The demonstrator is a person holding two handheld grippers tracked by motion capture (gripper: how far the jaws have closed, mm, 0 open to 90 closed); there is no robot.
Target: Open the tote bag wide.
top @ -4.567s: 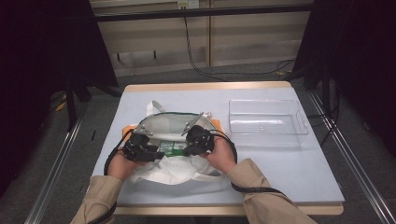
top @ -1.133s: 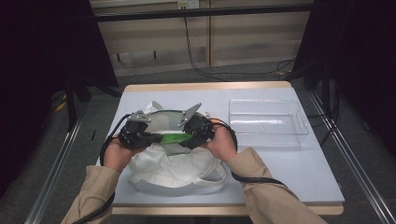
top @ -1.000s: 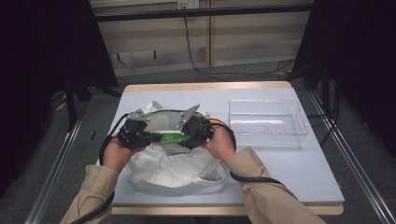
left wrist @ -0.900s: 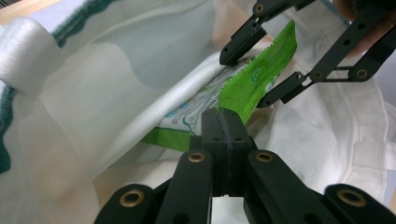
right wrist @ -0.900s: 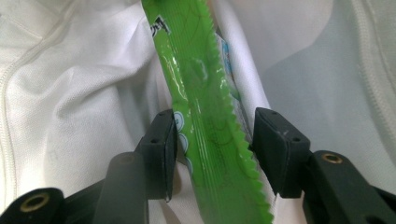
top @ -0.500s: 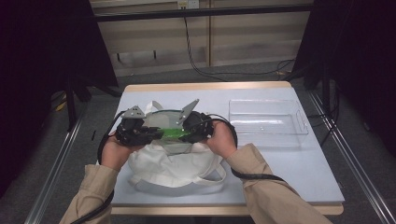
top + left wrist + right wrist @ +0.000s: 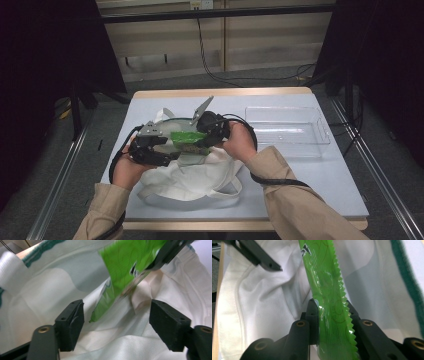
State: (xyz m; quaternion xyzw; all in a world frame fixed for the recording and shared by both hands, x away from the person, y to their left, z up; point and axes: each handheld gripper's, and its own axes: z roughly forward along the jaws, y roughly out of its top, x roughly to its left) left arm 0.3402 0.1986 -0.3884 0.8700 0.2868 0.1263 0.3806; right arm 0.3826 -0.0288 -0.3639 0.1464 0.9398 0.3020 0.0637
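Seen from the high view: a table under both hands, with a clear tray well off beyond the right gripper, empty as far as can be told. Just below both grippers, a white cloth bag, rumpled, mouth open between them. Between the left gripper and the right one, a green packet held over the bag's mouth.

From the right gripper view: jaws clamped on the green packet by its crimped, saw-toothed edge, bag cloth behind, with a green-trimmed rim at the far right.

From the left gripper view: jaws wide apart, gripping nothing, the packet's lower corner hanging just ahead between them, bag lining all around.
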